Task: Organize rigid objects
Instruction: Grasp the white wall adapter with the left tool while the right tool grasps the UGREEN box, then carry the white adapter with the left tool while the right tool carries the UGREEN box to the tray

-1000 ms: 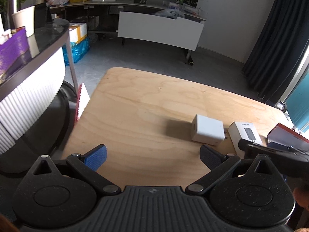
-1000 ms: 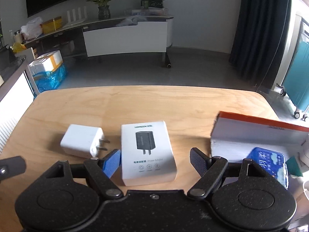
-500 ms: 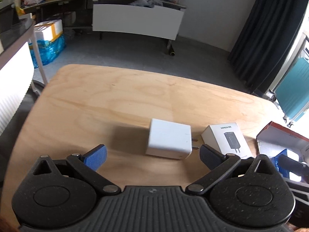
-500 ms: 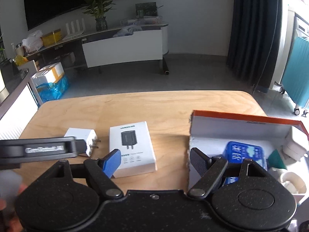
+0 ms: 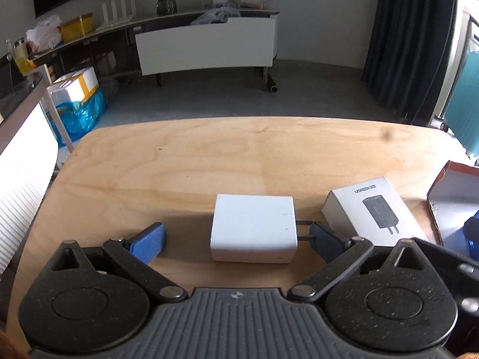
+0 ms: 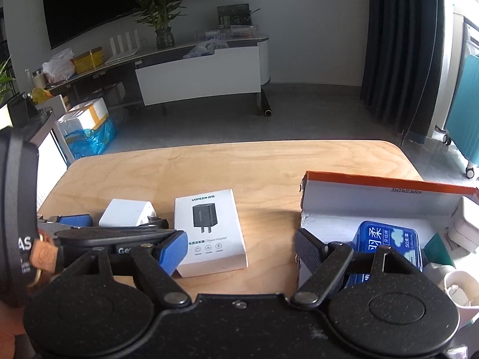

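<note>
White charger (image 5: 254, 227) lies between the spread left hand-held gripper (image 5: 236, 237); orange-rimmed box (image 6: 389, 185) holds a blue tin (image 6: 389, 243).

Grey floor (image 5: 314, 89), white wall (image 6: 299, 24), dark curtain (image 5: 413, 39), bg plant (image 6: 163, 15)

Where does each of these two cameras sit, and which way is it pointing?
Left wrist: sits on the left claw, looking forward over the wooden table at the white charger between its open blue fingers.
Right wrist: sits on the right claw, open, facing the charger box and the orange-rimmed carton; the left claw intrudes at lower left.
Shared: charger, charger box, table.
</note>
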`<control>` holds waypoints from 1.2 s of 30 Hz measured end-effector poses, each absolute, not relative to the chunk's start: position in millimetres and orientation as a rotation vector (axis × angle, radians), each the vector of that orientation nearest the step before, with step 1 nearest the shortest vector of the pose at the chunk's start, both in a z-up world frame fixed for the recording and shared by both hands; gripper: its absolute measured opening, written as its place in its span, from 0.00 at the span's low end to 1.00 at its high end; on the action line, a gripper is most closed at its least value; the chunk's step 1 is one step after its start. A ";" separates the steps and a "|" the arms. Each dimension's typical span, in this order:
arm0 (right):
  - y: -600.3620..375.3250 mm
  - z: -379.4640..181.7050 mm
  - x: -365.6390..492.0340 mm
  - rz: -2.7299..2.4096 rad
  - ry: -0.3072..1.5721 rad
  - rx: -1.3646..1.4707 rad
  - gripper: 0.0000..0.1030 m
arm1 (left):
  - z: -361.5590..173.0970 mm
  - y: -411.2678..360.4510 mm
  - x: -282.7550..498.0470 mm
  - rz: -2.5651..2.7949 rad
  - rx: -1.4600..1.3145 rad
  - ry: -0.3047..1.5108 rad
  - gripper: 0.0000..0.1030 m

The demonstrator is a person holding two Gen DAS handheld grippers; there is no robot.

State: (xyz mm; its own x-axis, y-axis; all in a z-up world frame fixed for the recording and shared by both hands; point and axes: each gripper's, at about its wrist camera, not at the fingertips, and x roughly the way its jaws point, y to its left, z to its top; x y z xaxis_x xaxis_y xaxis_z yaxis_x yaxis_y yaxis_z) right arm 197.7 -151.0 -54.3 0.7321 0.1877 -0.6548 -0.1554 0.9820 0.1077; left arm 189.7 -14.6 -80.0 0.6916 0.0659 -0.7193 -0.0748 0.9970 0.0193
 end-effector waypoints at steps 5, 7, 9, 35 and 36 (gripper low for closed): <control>-149.5 -56.7 201.9 0.226 0.733 0.038 0.90 | -72.9 -9.9 190.8 0.064 -0.007 0.775 0.64; -145.1 -56.9 203.7 0.257 0.736 0.024 0.90 | -72.6 -7.1 192.9 0.057 -0.017 0.783 0.64; -140.9 -57.3 206.8 0.290 0.737 0.011 0.90 | -73.1 -2.8 191.8 0.064 -0.020 0.785 0.64; -114.4 -68.5 231.2 0.333 0.776 -0.061 0.68 | -54.4 22.7 153.2 0.115 -0.113 0.756 0.64; -114.8 -65.1 226.5 0.332 0.764 -0.049 0.68 | -52.6 23.5 151.6 0.117 -0.113 0.754 0.64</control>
State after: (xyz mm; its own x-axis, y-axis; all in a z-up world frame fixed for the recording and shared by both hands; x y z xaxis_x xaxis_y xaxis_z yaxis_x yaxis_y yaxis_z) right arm 226.5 -114.8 -65.1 0.6724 0.2775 -0.6862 -0.3126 0.9468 0.0765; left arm 151.6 23.5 -52.6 0.7232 0.0649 -0.6876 -0.1457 0.9875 -0.0600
